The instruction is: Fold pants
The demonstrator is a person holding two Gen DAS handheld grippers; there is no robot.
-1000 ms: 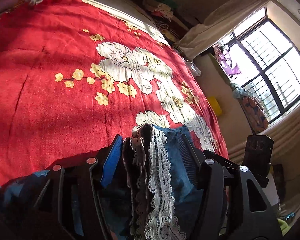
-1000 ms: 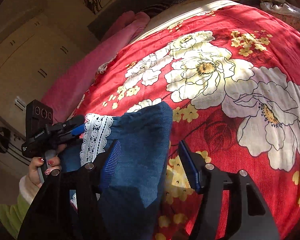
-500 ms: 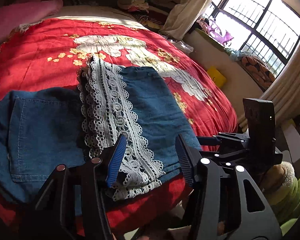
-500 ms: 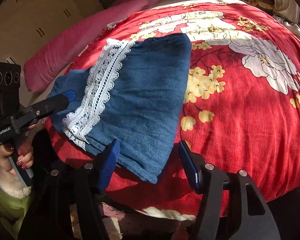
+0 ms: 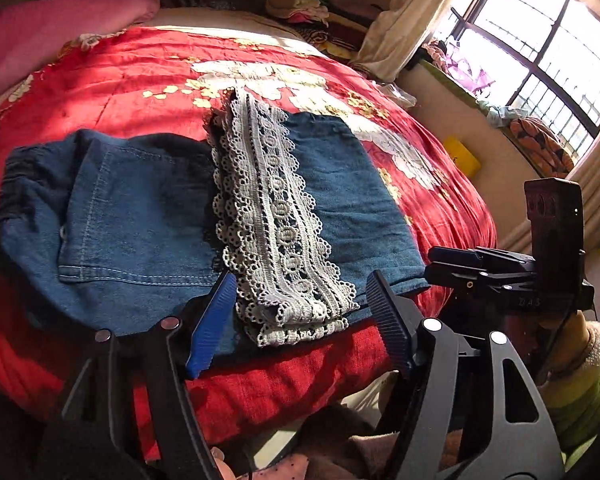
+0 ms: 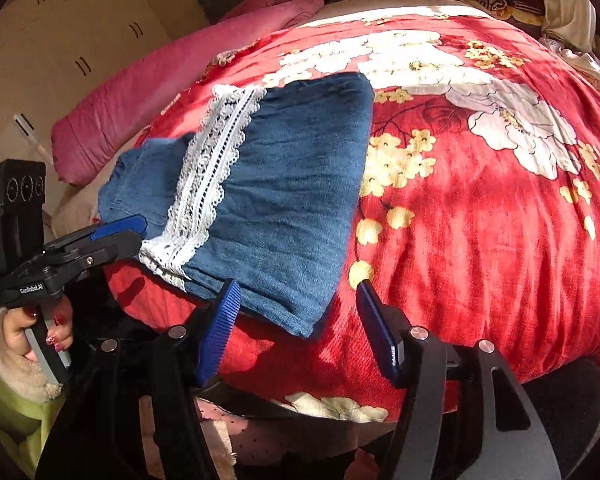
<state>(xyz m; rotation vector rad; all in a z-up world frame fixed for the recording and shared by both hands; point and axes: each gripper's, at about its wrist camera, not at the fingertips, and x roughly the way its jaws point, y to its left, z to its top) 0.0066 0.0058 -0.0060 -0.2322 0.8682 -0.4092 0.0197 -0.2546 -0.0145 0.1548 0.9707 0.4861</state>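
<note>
The pants, blue denim with a band of pale crochet lace at the hem (image 5: pixel 204 216), lie flat near the front edge of the bed on its red quilt printed with white and yellow flowers (image 5: pixel 112 92). At the left sits the elastic waistband and a stitched back pocket; across the middle runs the lace hem, laid over the seat; to the right lies the doubled leg panel, ending in a clean fold. So, as I judge it, the legs are already folded up onto the body of the garment. My left gripper (image 5: pixel 300 316) hangs just off the near edge, its jaws opening with nothing pressed between them, the lace end only showing in the gap. My right gripper (image 6: pixel 298 322) stands with its jaws fairly wide and empty, the denim's near corner showing between them. What may be left is one more fold, waistband side over leg side, and a smoothing of the stack.
</note>
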